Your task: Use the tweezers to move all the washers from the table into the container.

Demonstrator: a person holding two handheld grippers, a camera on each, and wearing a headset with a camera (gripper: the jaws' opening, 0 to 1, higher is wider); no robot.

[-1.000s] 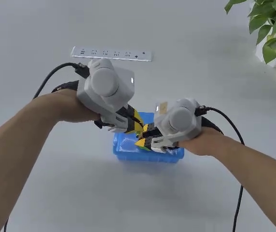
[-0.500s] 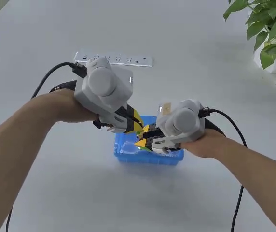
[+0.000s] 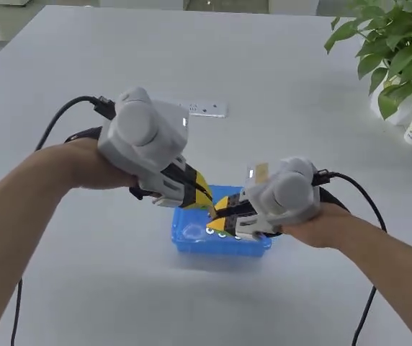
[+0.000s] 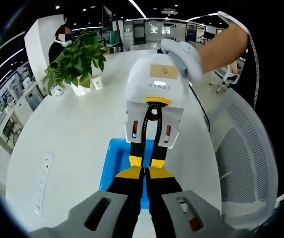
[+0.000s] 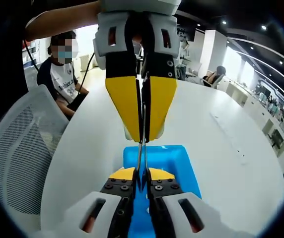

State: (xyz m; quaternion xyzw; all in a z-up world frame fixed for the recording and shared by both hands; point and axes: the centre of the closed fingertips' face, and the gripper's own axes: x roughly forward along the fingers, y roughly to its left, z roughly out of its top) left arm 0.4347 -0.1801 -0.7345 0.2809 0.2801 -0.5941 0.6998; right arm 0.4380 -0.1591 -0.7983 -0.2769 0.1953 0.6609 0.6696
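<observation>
On the left, my left gripper point(image 3: 203, 197) pointed down and to the right. Its yellow-tipped jaws were pressed together on one end of the tweezers point(image 5: 140, 156). The tweezers, a thin metal strip, ran straight from those jaws into my right gripper point(image 3: 219, 216), whose jaws were likewise closed on the other end. The two grippers met nose to nose, and the tweezers' long axis lay along the line between them, directly above the blue container point(image 3: 191, 246) on the white table point(image 3: 119, 303). Neither gripper was nearer than the other, and I couldn't tell which end was the tip. The washers point(image 3: 191, 232), if that is what the pale rings inside the container were, looked too small to be sure of. I judged the next move depended on one gripper letting go.
</observation>
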